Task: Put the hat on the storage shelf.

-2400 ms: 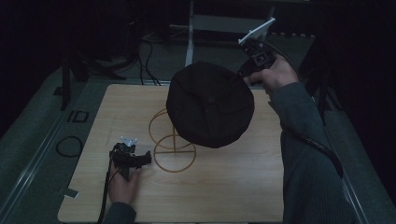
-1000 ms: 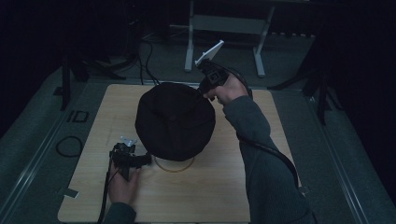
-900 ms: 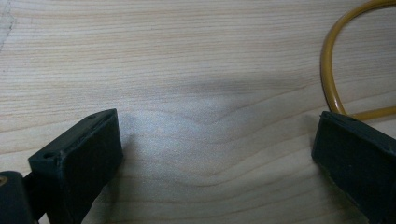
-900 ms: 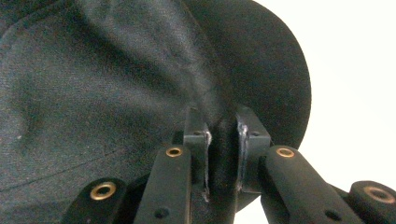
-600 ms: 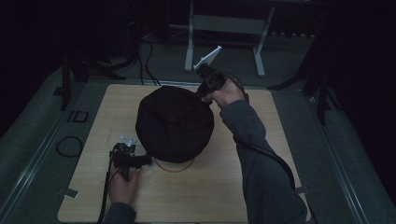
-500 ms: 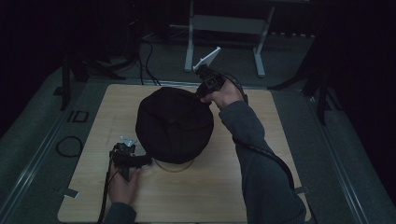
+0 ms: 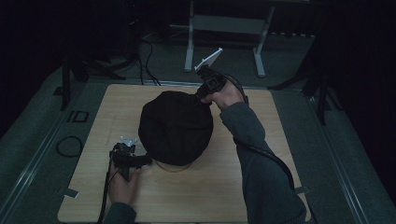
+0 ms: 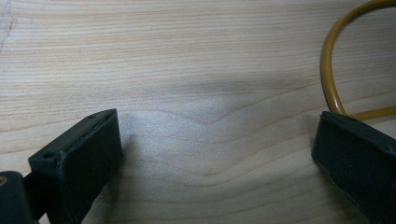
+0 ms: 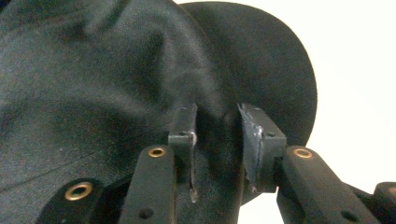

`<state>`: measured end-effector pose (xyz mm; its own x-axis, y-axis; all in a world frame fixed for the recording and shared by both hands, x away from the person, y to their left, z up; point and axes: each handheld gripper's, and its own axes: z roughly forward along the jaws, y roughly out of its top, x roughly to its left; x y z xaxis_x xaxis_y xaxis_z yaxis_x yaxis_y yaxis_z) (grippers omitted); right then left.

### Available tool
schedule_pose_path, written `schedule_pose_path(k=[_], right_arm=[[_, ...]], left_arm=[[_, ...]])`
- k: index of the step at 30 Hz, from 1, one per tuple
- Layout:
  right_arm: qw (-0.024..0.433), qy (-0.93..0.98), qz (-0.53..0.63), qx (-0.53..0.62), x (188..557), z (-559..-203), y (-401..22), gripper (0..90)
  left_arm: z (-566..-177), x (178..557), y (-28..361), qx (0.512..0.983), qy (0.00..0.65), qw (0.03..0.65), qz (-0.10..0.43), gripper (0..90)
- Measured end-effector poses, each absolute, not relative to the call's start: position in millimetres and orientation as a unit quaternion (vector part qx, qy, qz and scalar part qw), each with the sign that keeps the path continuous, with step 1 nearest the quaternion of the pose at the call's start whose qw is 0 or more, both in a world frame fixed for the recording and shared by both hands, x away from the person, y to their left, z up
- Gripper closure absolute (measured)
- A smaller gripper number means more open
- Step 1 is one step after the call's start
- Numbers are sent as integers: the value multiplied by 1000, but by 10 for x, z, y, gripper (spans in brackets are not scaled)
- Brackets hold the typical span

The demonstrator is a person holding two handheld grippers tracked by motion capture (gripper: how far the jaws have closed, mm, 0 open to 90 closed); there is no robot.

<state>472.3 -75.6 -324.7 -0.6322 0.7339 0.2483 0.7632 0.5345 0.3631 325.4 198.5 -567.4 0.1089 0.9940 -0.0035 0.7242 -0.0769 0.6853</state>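
Wooden surface point(image 7: 196, 196) nearest, carrying left tongs point(image 8: 215, 154) spread wide, empty, lying just beside yellow wire stand point(image 8: 334, 70). Farther off, black cap point(image 7: 175, 126) draped over that stand mid-surface, a fold at its far edge pinched by right tongs point(image 9: 217, 135). Best lowered level and centred over the stand before easing the pinch, probably. No legible brand or writing on cap or tongs.

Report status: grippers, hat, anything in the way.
Right gripper shut on black hat, hat over the wire stand. Left gripper open, low over the wooden table, holding nothing. Nothing in the way.
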Motion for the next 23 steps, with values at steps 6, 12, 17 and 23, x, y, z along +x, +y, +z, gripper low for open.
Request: schedule_pose_path(k=[6, 12, 17, 23], right_arm=[[15, -874, -232, -428, 4716, -3172, -808, 627], [10, -879, -219, -423, 4707, -3169, -833, 625], [10, -882, -208, -422, 4714, -3217, -872, 625], [9, -888, -195, -416, 4706, -3260, -917, 625]], left_arm=[[-5672, 3253, 1984, 692, 621, 275, 243, 12], [-5672, 3253, 1985, 692, 621, 275, 244, 12], [-5672, 3253, 1985, 692, 621, 275, 244, 12], [-5672, 3253, 1985, 692, 621, 275, 244, 12]])
